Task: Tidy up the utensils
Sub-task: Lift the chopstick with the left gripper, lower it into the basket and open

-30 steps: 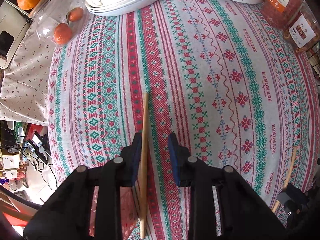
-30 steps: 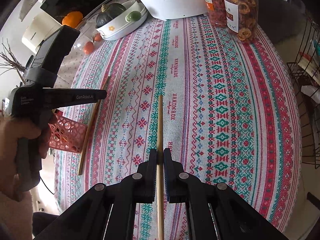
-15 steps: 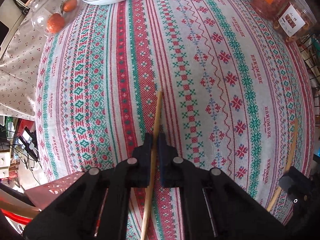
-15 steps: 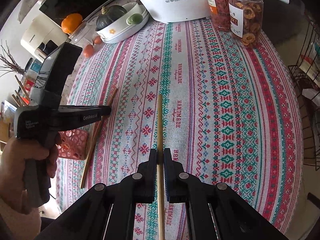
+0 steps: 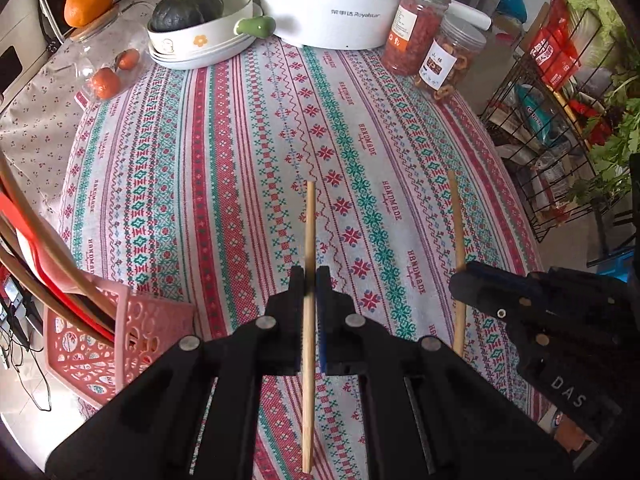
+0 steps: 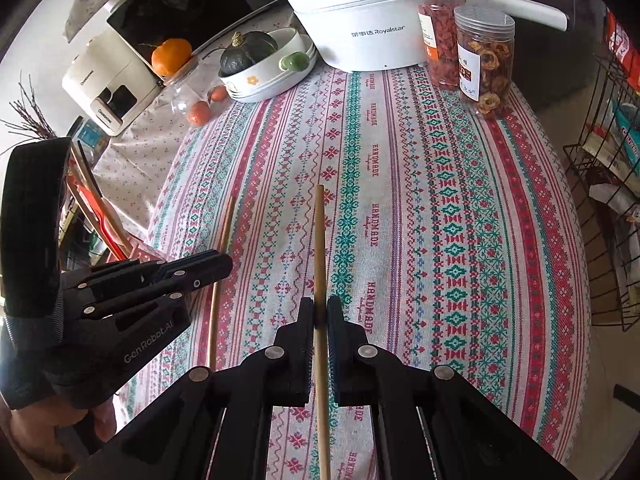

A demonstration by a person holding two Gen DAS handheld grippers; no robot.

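Note:
My left gripper (image 5: 309, 280) is shut on a wooden chopstick (image 5: 309, 224) and holds it above the patterned tablecloth, pointing away. My right gripper (image 6: 319, 308) is shut on a second wooden chopstick (image 6: 319, 240), also held above the cloth. Each gripper shows in the other's view: the right one (image 5: 464, 280) with its chopstick (image 5: 455, 216), the left one (image 6: 224, 266) with its chopstick (image 6: 224, 232). A pink perforated basket (image 5: 100, 344) stands at the table's left edge, with red and wooden utensils (image 5: 36, 224) upright in it.
At the back stand a white Royalstar cooker (image 5: 332, 4), a white dish with a dark squash (image 5: 188, 4), two jars of dried food (image 5: 436, 52) and a glass jar with oranges (image 5: 108, 76). A wire rack (image 5: 560, 128) stands off the table's right side.
The left gripper closed on its chopstick, lifted it off the cloth and tilted up; the basket came into its view. The right gripper kept its chopstick and rose slightly.

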